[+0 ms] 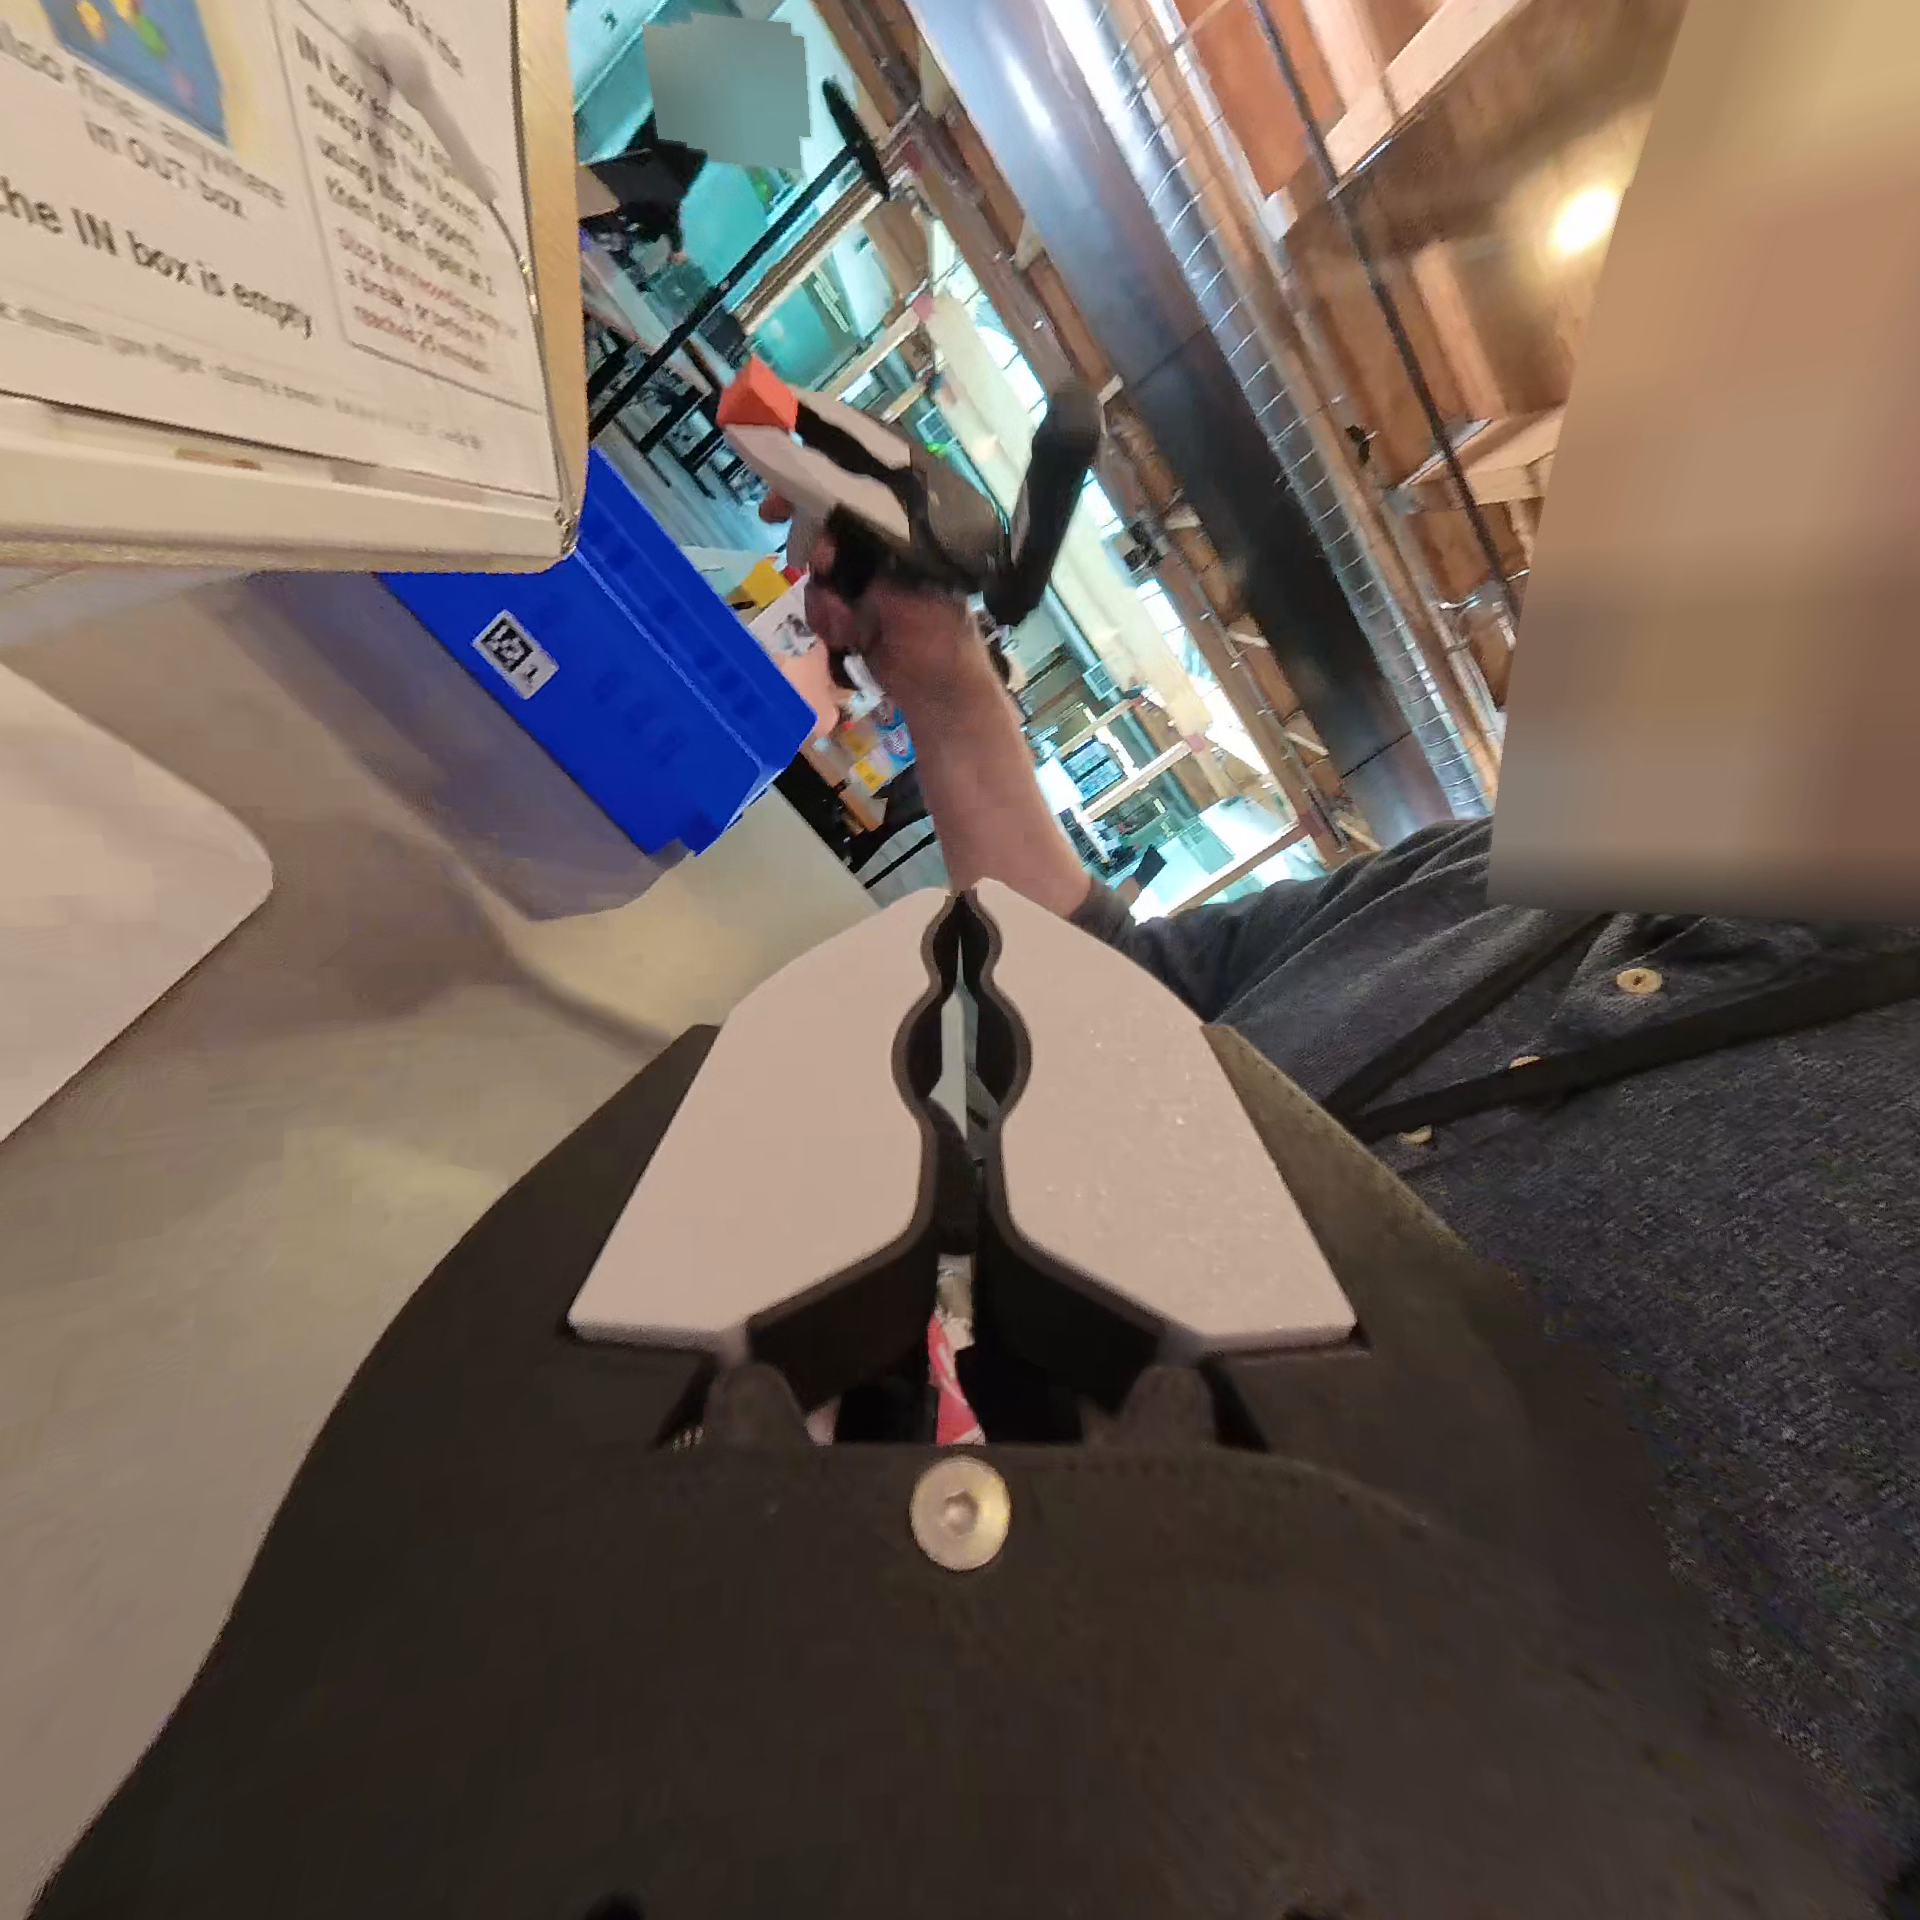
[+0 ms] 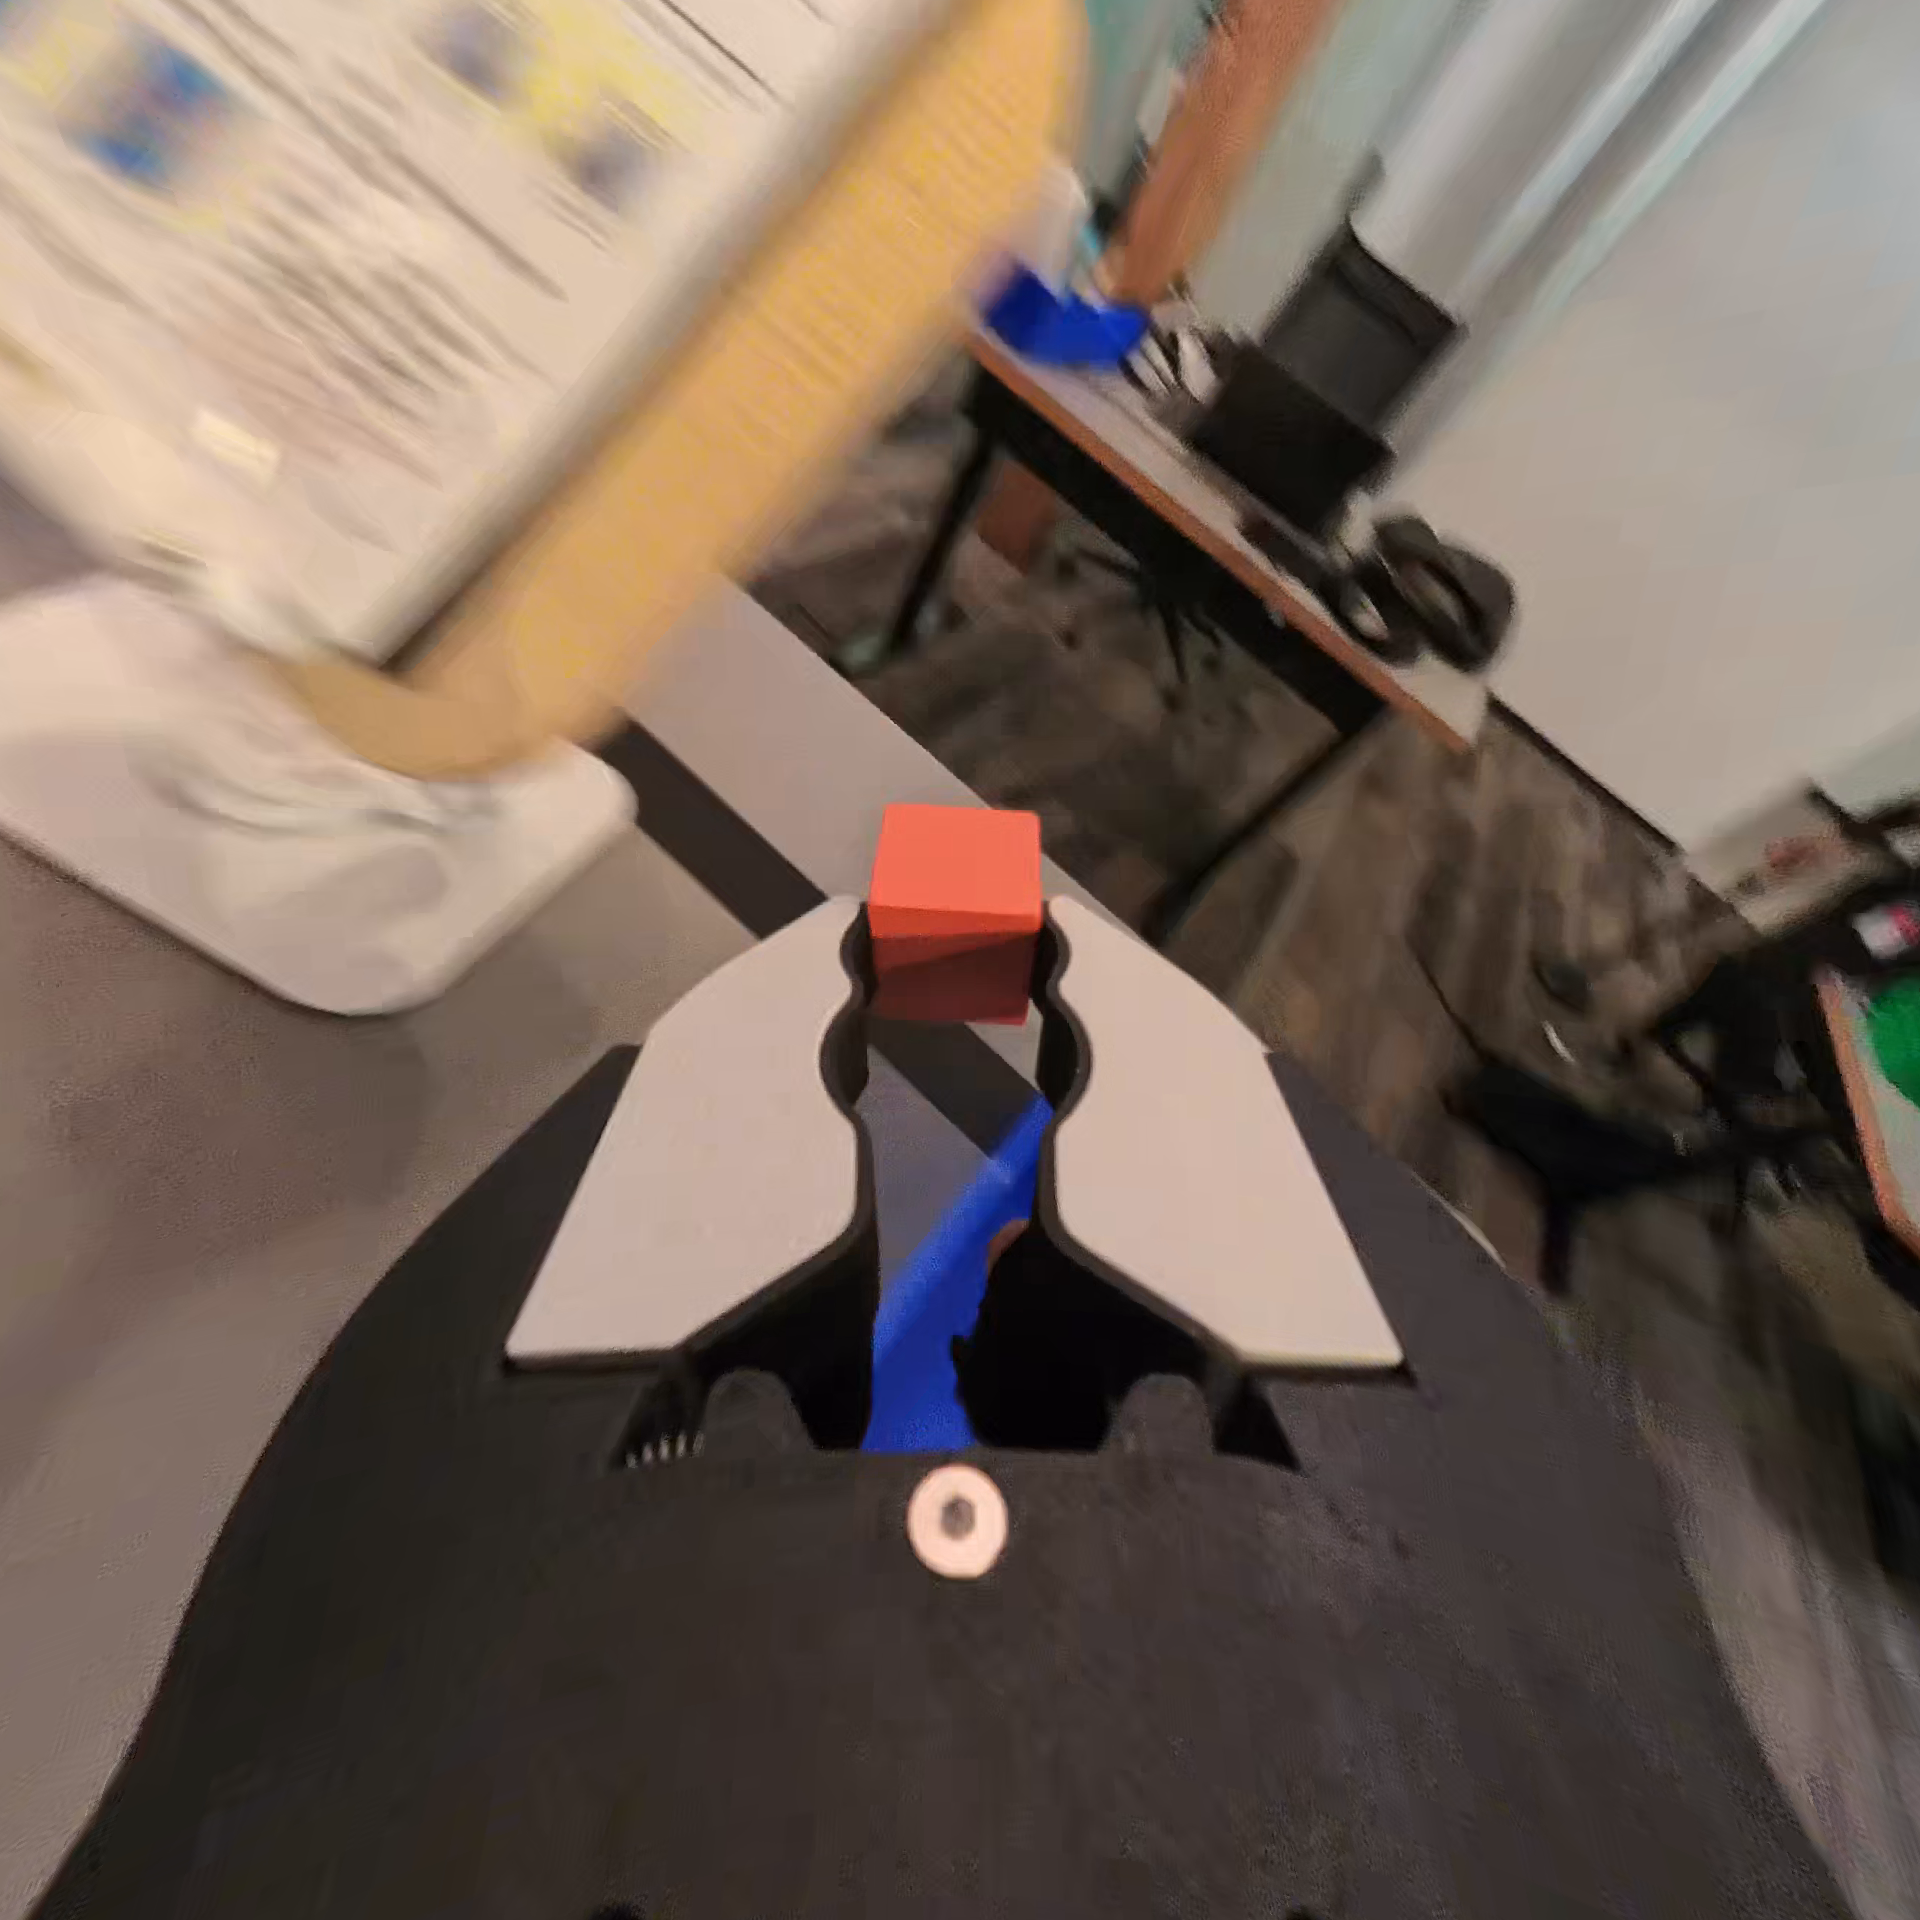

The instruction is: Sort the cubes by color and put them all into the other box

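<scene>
My right gripper (image 2: 954,935) is shut on a red cube (image 2: 954,914), both pads pressed against its sides, held in the air above the grey table (image 2: 208,1143). The same gripper with the red cube (image 1: 756,400) shows in the left wrist view, raised in a person's hand above the blue box (image 1: 623,665). A strip of blue box (image 2: 935,1299) shows below between the right fingers. My left gripper (image 1: 964,906) is shut with its fingertips together and nothing between them, tilted up toward the person.
A white stand with an instruction sheet (image 1: 260,239) is at the upper left and shows blurred in the right wrist view (image 2: 312,260). The person's grey-shirted torso (image 1: 1610,1195) fills the right. The table edge (image 2: 831,748) drops to the floor, with another table (image 2: 1195,499) beyond.
</scene>
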`<state>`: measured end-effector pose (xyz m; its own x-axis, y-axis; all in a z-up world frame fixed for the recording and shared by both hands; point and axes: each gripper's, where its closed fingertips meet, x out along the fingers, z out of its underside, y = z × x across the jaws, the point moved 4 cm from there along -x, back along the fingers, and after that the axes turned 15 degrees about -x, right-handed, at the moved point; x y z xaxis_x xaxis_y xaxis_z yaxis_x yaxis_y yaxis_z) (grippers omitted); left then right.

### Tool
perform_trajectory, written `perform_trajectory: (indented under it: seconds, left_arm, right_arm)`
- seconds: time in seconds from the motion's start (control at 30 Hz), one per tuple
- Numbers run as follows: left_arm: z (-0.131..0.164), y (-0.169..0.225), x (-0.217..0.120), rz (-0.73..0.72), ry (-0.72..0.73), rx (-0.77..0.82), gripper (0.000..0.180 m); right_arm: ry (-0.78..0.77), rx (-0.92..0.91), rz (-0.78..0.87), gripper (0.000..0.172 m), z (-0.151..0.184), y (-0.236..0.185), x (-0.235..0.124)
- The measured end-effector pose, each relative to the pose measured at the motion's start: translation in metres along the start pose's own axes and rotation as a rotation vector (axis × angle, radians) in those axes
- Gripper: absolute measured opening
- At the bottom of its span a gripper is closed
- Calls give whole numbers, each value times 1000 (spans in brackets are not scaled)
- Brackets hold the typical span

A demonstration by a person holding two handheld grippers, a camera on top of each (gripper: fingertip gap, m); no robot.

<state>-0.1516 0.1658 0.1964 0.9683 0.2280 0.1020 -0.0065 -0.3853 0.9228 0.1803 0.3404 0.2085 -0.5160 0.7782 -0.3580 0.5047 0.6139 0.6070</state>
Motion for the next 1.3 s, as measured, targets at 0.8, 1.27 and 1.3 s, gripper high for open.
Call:
perform_trajectory:
  seconds: [0.8,1.27,1.3]
  left_arm:
    - [12,-29,-29,-186,13,-80,0]
    - [-35,-26,-152,-649,256,113,8]
    - [-40,-28,-168,-716,285,119,13]
  right_arm:
    - [-713,-21,-689,38,199,1,143]
    - [-557,3,-133,26,116,59,33]
    - [-527,8,-124,26,106,54,24]
